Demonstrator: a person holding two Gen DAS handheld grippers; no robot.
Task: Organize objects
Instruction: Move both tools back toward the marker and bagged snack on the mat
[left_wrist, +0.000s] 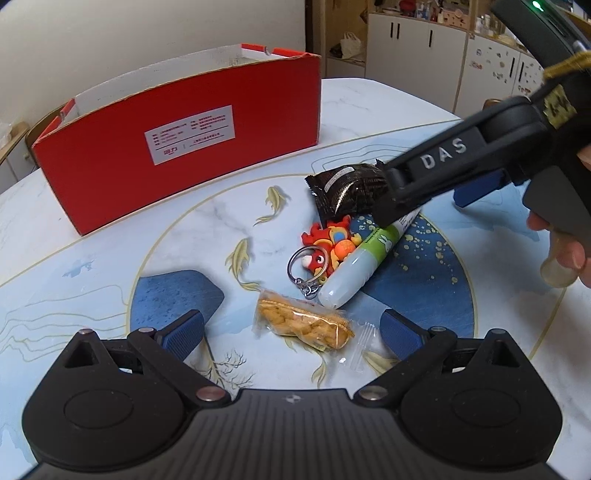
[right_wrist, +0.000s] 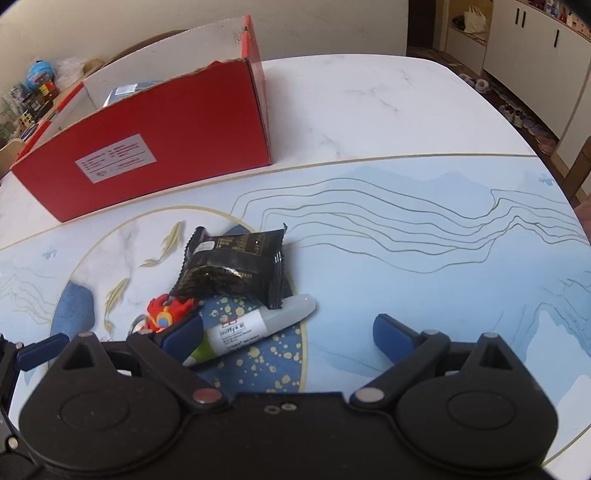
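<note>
Clear-wrapped golden biscuit packet (left_wrist: 304, 325) lies nearest on the blue-and-white patterned table mat (left_wrist: 110, 258), between the wide-spread blue pads of the left gripper (left_wrist: 293, 334). Beyond it: white-and-green glue stick tube (left_wrist: 360, 264), touching a red rubber dragon keychain with metal ring (left_wrist: 325, 249). Right gripper (right_wrist: 288, 332) hangs over the tube, jaws wide, holding nothing. Black foil snack packet (right_wrist: 232, 267) overlaps the tube's far end. Farthest, open red cardboard box (left_wrist: 184, 144).

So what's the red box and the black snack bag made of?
The red box looks like matte cardboard: a torn, ragged top edge shows. The black snack packet looks like glossy plastic film or foil, crinkled, with crimped zigzag ends.
</note>
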